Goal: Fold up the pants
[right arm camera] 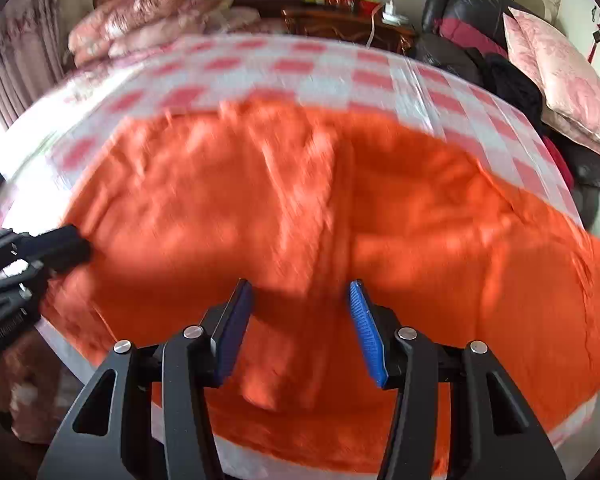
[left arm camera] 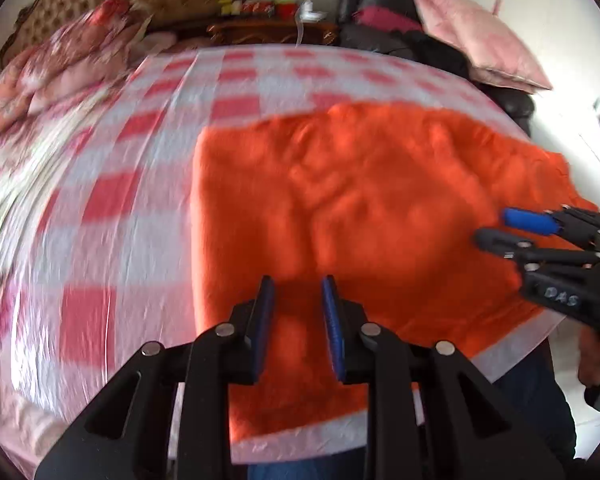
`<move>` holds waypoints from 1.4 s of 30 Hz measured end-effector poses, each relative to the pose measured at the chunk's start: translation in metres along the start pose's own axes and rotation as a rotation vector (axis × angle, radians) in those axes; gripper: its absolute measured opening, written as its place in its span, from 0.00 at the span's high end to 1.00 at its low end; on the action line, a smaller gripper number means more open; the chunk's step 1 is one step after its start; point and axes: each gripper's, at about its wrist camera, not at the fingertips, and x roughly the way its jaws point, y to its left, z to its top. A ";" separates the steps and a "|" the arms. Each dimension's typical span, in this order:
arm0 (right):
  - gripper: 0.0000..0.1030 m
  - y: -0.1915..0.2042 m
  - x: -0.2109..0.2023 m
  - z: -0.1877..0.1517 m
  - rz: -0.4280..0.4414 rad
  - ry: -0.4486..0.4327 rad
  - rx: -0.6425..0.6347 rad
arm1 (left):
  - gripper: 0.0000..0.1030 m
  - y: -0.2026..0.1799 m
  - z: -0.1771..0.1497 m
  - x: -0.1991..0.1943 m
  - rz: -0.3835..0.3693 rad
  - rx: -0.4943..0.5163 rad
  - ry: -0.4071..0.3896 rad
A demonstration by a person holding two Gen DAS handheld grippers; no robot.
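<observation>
Orange pants (left arm camera: pixel 360 200) lie spread over a round table with a red-and-white checked cloth (left arm camera: pixel 112 200). In the right wrist view a raised fold runs down the middle of the pants (right arm camera: pixel 320 208), and their near part hangs over the table edge. My left gripper (left arm camera: pixel 298 284) hovers over the pants' near left part, its blue pads a narrow gap apart with nothing between them. My right gripper (right arm camera: pixel 300 286) is open wider above the pants' middle, also empty. Each gripper shows in the other's view: the right gripper (left arm camera: pixel 494 226) at the right, the left gripper (right arm camera: pixel 76 246) at the pants' left edge.
Floral bedding (left arm camera: pixel 60 64) is piled behind the table at the left. A dark wooden nightstand (right arm camera: pixel 340 24) with small items stands at the back. A black chair with a pink cushion (right arm camera: pixel 560 76) sits at the right. A person's hand (left arm camera: pixel 596 356) holds the right gripper.
</observation>
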 end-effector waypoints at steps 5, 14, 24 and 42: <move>0.50 -0.010 -0.010 -0.015 -0.008 0.001 -0.009 | 0.76 0.019 -0.011 -0.012 0.026 -0.047 -0.014; 0.50 -0.001 -0.023 -0.033 -0.036 -0.013 -0.062 | 0.71 -0.018 -0.032 -0.019 -0.034 0.075 -0.047; 0.50 0.015 -0.045 -0.019 0.046 -0.077 -0.069 | 0.53 0.055 -0.061 -0.050 -0.204 -0.396 -0.058; 0.47 0.030 -0.017 -0.022 0.063 0.030 -0.077 | 0.59 0.101 -0.091 -0.003 -0.674 -1.056 0.023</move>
